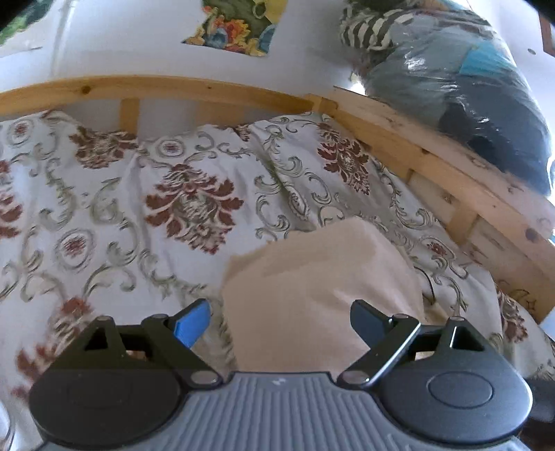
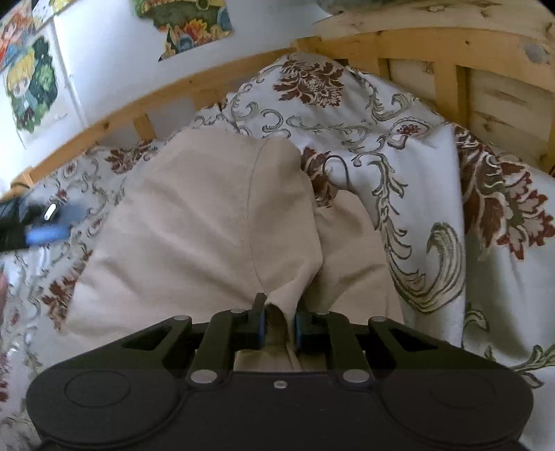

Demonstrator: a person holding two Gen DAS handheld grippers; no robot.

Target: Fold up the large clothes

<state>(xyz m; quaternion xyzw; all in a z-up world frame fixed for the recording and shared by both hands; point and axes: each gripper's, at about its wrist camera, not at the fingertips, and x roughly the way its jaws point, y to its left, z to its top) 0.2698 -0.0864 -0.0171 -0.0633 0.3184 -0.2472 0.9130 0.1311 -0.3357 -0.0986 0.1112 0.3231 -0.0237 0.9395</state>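
A: Where is the garment lying, and what is gripping it?

B: The beige cotton garment, seamed down its middle, is lying on the white bedspread with maroon floral and grey scroll print, in the near centre of the bed. The right gripper is pinching a bunched fold of its near edge, with the jaws pressed onto the cloth. The left gripper is standing spread wide, holding nothing, with the garment's left edge lying below the gap between its fingers.

A: How far along is the folding?

B: Judging by the layers, the garment is appearing partly doubled but rumpled; at least one fold and the smoothing are remaining.

A: And the surroundings?

B: The pine slatted bed frame is running along the far and right sides. Colourful paper pictures are hanging on the white wall beyond. A plastic-wrapped bundle of clothes is sitting on the frame at far right.
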